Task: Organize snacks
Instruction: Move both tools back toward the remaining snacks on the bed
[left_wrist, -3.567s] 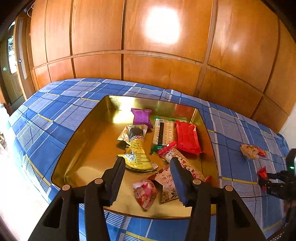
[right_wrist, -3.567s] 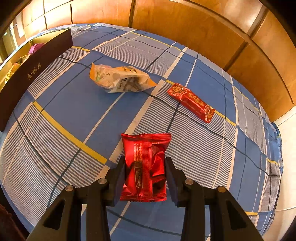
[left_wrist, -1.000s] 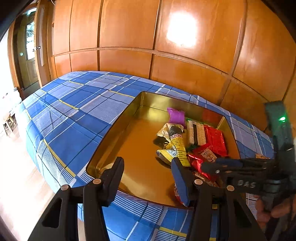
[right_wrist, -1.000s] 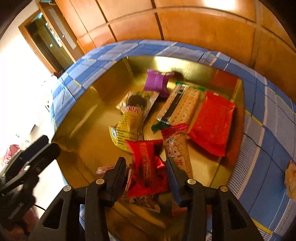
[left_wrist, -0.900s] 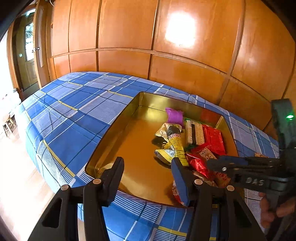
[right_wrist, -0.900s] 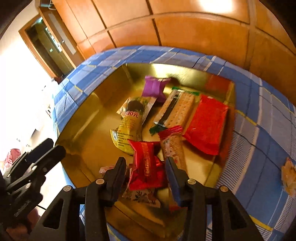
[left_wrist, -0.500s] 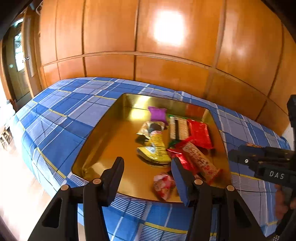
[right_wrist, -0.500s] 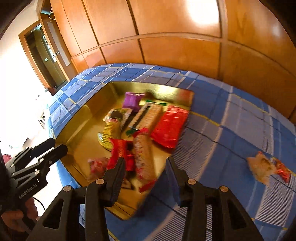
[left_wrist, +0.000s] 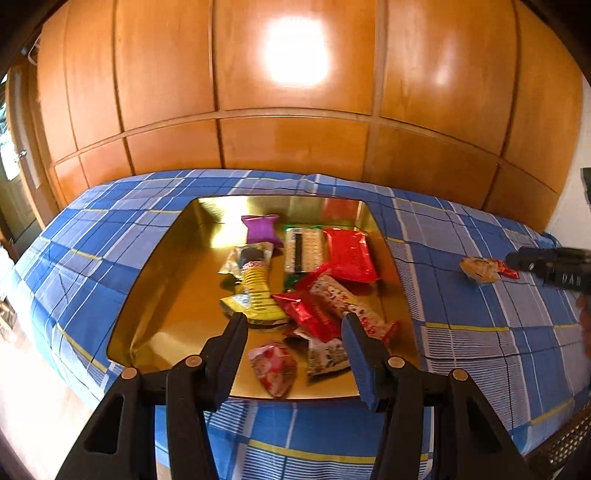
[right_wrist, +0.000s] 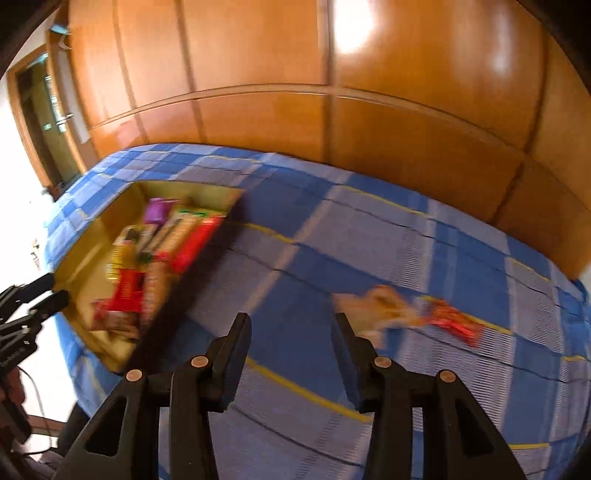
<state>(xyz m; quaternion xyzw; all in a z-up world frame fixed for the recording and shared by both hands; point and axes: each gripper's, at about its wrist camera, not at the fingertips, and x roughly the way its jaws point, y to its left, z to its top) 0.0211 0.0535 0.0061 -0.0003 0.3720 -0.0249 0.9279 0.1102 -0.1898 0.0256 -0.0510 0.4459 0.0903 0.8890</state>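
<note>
A gold tray on the blue plaid bed holds several snack packets, among them a red packet lying on top of the pile. My left gripper hovers open over the tray's near edge with nothing in its jaws. In the blurred right wrist view my right gripper is open and empty above the bedcover. Just beyond it lie a tan packet and a small red packet. The left wrist view shows the right gripper beside that tan packet. The tray is far left.
Wooden wall panels rise behind the bed. The bed's near edge runs just under my left gripper. A doorway stands at the far left. My left gripper shows at the left edge of the right wrist view.
The right gripper dropped the red packet into the tray, then swung right across the bed to the two loose packets. The left gripper shifted sideways and rolled, still open.
</note>
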